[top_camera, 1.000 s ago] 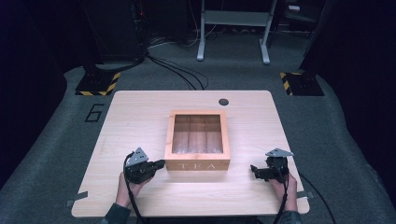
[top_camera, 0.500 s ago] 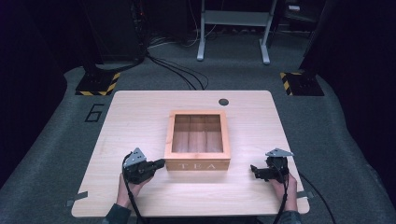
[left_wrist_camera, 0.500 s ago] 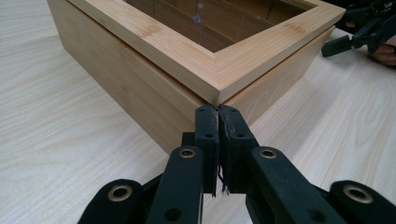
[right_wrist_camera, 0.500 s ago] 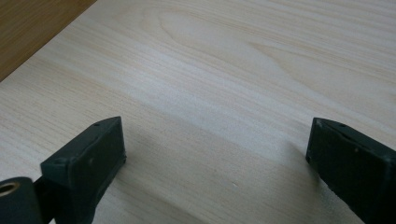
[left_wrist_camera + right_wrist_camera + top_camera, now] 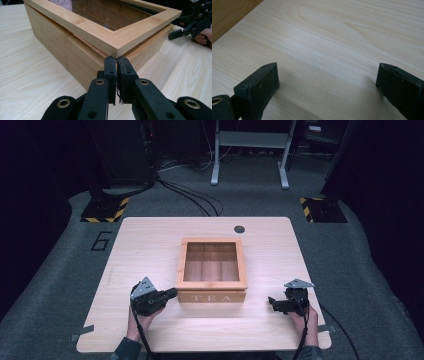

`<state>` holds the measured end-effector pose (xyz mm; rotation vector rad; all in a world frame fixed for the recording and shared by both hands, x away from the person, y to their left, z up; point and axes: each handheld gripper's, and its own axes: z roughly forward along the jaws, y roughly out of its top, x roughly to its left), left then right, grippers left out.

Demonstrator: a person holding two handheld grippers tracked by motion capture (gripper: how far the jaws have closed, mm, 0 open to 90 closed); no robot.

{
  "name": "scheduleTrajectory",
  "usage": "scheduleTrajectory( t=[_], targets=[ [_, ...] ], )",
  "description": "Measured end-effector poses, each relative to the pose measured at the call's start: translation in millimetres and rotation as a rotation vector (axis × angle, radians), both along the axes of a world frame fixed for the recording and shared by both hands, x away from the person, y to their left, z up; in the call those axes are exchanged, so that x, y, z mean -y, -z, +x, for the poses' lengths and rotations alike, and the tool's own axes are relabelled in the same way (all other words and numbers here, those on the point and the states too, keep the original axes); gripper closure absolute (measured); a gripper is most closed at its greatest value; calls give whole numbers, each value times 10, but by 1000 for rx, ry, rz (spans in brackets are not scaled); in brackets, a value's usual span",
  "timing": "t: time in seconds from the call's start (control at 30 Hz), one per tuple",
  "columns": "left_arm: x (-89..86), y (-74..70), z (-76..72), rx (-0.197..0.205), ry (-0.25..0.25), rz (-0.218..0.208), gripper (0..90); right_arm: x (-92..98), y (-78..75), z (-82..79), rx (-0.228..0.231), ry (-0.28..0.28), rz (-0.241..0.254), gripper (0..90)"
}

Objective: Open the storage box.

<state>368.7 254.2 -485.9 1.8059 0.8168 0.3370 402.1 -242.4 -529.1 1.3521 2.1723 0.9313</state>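
Between both tongs, tea box [image 5: 212, 270], left tongs [image 5: 172, 293] seemingly touching

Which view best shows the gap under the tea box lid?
Left gripper view: the lid sits raised above the box body at its near corner. The high view shows the lid only from above; the right gripper view shows bare table.

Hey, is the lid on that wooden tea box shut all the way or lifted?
Lifted slightly at one corner. In the left gripper view, the lid sits askew above the tea box, a gap showing beneath it by the closed left tongs.
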Motion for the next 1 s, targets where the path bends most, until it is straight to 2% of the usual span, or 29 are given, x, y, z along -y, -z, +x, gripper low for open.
scheduleTrajectory(
  t=[0.3,0.87,1.0],
  targets=[
    [44,-47,37,30,-4,-17,860,0,0,0,0,1,0,41],
    [87,-249,148,115,-12,-9,867,-1,0,0,0,0,0,41],
    [73,-295,196,118,-11,-8,868,-1,0,0,0,0,0,41]
  ],
)
